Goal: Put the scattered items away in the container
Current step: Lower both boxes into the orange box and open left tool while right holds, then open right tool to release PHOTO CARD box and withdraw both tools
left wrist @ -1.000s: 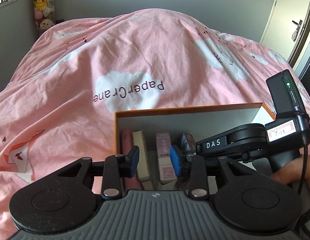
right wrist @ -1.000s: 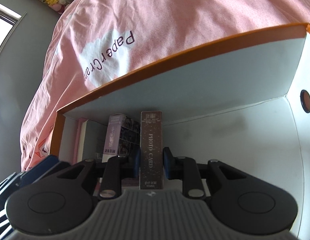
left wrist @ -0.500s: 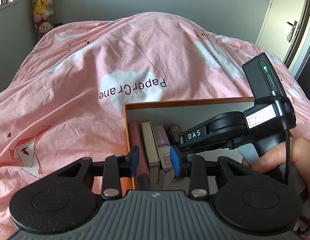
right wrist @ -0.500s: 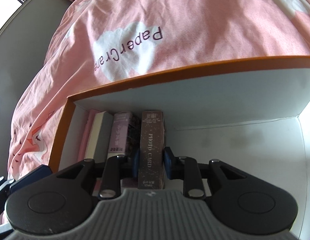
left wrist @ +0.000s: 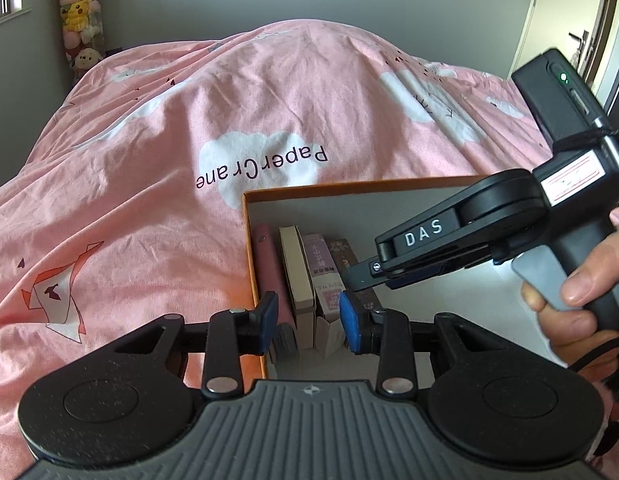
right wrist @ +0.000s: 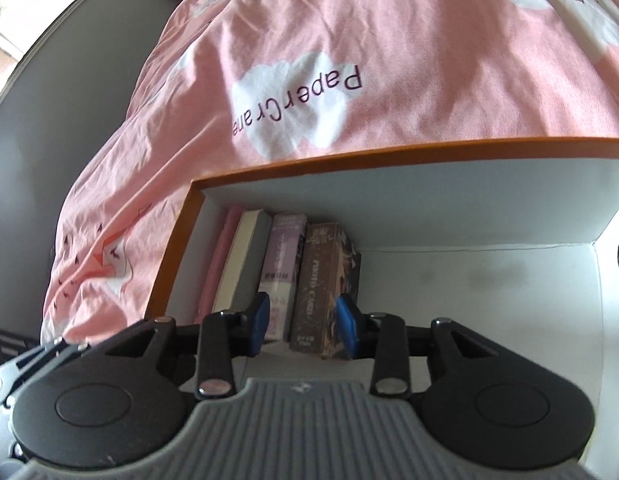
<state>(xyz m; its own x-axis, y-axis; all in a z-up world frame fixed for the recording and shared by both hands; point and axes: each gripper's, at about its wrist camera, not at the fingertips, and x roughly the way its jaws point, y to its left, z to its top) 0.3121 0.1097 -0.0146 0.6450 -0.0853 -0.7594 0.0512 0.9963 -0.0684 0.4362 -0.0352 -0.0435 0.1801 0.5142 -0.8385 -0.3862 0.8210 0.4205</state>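
The pink duvet (left wrist: 237, 120) covers the bed and carries the orange-rimmed box (right wrist: 389, 162), which serves as the landmark here. Inside the box, packed against its left wall, stands a row of slim items on edge: a pink book (right wrist: 219, 264) touching the wall, a pale-paged book (right wrist: 247, 256) next, a lilac carton (right wrist: 281, 264), and, farthest from the wall, the brown photo-card box (right wrist: 317, 280). The rest of the box floor, toward its right wall, is bare white. The right claw (right wrist: 303, 322) hangs just above the near end of the row, spread wide, its blue pads astride the photo-card box and lilac carton with gaps either side, gripping nothing. The left claw (left wrist: 309, 318) hovers over the box's near left corner, likewise spread and empty. The photo-card box looks like light, stiff printed cardboard, probably smooth and liable to dent under a hard squeeze; it seems best taken across its narrow faces near the top edge, with gentle pressure, since it leans only on its neighbour.
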